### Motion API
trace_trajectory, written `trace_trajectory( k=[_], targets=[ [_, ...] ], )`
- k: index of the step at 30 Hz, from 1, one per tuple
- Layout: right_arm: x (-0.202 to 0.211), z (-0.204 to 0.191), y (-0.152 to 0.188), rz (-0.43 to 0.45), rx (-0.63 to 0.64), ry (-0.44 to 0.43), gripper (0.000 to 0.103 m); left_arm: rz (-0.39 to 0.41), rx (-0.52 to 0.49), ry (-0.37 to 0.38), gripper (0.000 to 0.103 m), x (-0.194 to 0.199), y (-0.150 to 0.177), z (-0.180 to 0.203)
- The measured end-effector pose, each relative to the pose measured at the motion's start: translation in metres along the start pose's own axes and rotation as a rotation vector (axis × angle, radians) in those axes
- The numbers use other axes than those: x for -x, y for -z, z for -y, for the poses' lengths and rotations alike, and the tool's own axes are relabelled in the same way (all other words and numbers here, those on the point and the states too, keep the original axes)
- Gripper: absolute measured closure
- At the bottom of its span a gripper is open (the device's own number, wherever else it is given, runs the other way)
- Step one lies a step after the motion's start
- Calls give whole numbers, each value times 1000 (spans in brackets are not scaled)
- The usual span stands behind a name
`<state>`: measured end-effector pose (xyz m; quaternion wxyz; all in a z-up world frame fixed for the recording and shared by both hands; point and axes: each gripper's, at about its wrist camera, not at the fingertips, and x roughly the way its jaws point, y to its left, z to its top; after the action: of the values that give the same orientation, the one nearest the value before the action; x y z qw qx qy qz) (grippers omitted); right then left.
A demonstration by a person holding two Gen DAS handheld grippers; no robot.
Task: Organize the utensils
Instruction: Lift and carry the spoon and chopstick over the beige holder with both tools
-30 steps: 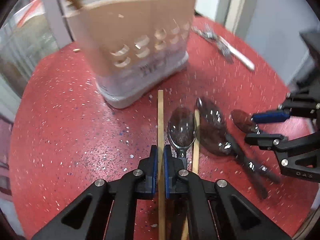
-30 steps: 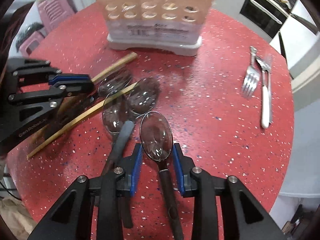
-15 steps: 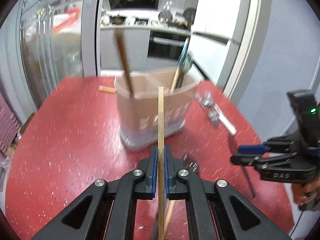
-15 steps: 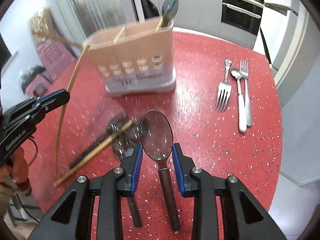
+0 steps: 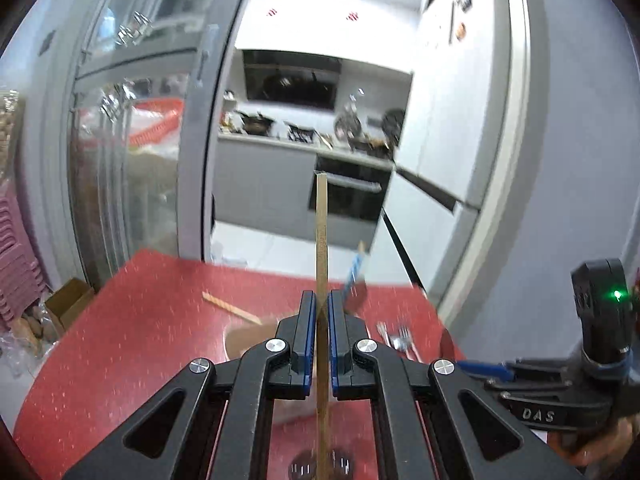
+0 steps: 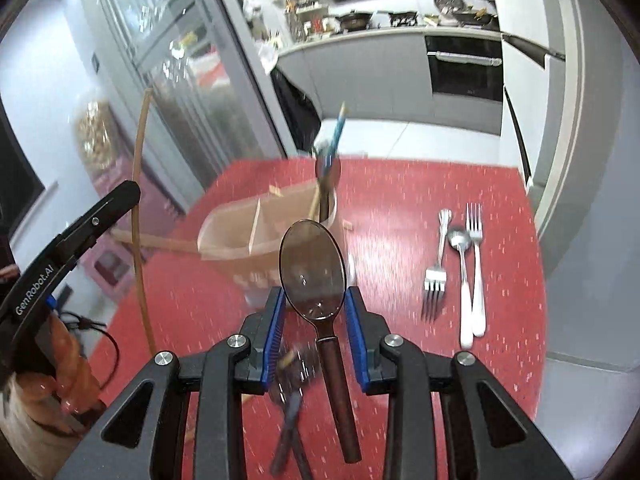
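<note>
My left gripper (image 5: 319,312) is shut on a wooden chopstick (image 5: 321,236) and holds it upright, high above the red table (image 5: 132,320). My right gripper (image 6: 314,304) is shut on a dark spoon with a brown handle (image 6: 313,264), bowl pointing forward, raised above the table. The tan utensil holder (image 6: 256,232) with compartments stands ahead of the spoon; a blue-handled utensil (image 6: 336,136) stands in it. In the left wrist view the holder (image 5: 248,338) is mostly hidden behind my fingers. More spoons and a chopstick (image 6: 292,364) lie blurred under my right gripper.
Two forks and a white-handled utensil (image 6: 460,276) lie on the table at the right. A small wooden stick (image 5: 230,308) lies at the table's far side. The table edge, a glass door and kitchen counters are beyond.
Both grippers have risen from the table with their loads. The chopstick and the spoon are lifted clear, and both views tilted up toward the kitchen.
</note>
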<state>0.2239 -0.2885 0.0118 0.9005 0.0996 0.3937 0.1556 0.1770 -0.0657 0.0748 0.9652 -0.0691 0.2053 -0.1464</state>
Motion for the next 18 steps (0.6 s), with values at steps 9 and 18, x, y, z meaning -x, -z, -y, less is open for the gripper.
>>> trace_trajectory(
  k=[9, 18],
  targets=[
    [-11, 0, -66, 125, -70, -97, 70, 125, 73, -116, 74, -31, -38, -6],
    [-51, -9, -103, 204, -94, -176, 70, 173, 80, -229, 74, -69, -38, -16]
  ],
)
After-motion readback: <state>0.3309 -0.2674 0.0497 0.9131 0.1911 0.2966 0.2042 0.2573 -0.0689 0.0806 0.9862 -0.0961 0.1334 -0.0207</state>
